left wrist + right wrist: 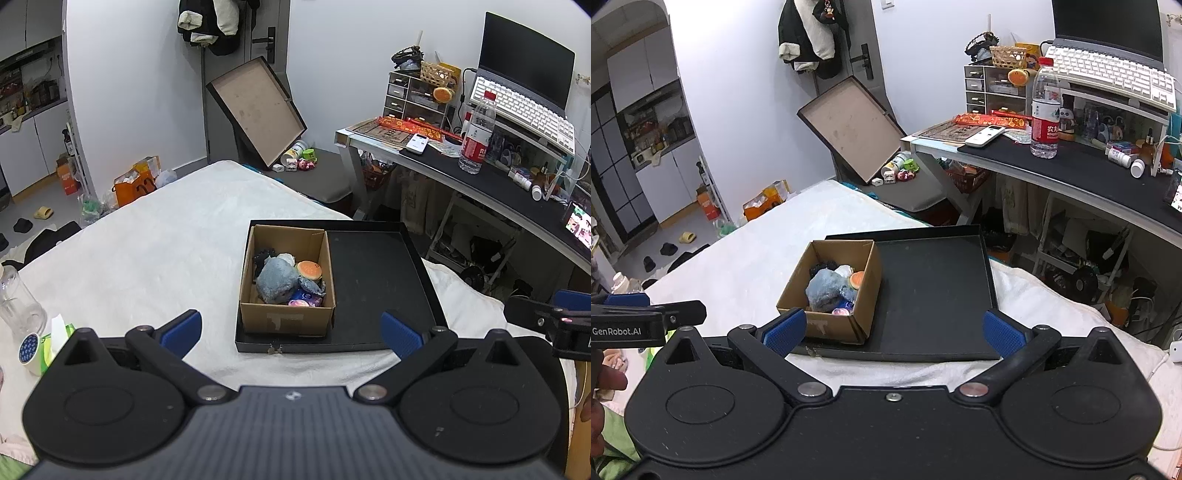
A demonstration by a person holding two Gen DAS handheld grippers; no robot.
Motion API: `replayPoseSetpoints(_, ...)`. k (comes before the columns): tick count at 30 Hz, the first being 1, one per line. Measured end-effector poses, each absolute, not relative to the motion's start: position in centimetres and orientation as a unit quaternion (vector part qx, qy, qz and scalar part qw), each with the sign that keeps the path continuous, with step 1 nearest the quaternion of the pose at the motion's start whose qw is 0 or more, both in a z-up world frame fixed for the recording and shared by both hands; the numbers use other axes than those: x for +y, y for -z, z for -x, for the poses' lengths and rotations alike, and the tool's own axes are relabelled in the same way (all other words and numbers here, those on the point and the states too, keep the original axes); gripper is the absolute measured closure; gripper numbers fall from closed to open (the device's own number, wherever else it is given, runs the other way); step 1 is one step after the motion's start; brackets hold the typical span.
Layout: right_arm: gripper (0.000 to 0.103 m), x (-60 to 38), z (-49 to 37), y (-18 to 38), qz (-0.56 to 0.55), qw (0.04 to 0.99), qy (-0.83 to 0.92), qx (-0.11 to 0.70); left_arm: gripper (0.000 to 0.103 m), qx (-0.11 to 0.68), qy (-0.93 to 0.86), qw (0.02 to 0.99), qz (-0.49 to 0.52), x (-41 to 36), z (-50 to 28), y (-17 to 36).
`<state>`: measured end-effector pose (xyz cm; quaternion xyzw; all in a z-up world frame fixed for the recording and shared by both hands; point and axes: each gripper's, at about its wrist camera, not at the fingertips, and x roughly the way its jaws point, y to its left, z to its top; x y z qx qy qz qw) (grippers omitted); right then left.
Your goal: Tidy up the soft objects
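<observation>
Two grippers sit wide apart on my feeds, both with nothing between their blue pads. My left gripper (291, 334) has its fingers spread fully, hanging above the near edge of the white bedcover (147, 240), just short of the black tray (380, 273). My right gripper (894, 332) is spread just as wide and holds nothing; it hangs over the tray's near rim.

The soft objects are gathered inside the cardboard box (286, 317), which stands upright in the left part of the tray, touching its left wall. I can pick out a grey-blue plush toy (275, 282) filling the middle of the box, a small hamburger plush (309, 270) just behind and to the right of it, something dark and fuzzy (263, 258) at the back left, and a pink-and-purple soft item (304, 302) at the front right corner. I cannot tell what the pale piece behind the grey plush is. The right part of the tray shows only its dark floor.

From the right wrist view, the same box (831, 326) sits near my right gripper's left fingertip, and the left gripper's body shows at the left edge of the picture. A water bottle (476, 136) stands upright on the desk (480, 184) well beyond the tray, and a clear glass jar (16, 302) stands on the bedcover to the far left.
</observation>
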<state>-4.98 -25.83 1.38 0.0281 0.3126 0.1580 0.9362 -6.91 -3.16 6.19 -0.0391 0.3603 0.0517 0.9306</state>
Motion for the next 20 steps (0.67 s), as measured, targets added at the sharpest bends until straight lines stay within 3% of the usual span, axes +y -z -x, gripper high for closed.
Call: replayPoseSetpoints(20,0.0,-25.52,4.98,-1.1,-0.018,0.934,-0.157,0.322,0.001,0.362,-0.044,0.931,0.033,-3.66,6.69,-5.62)
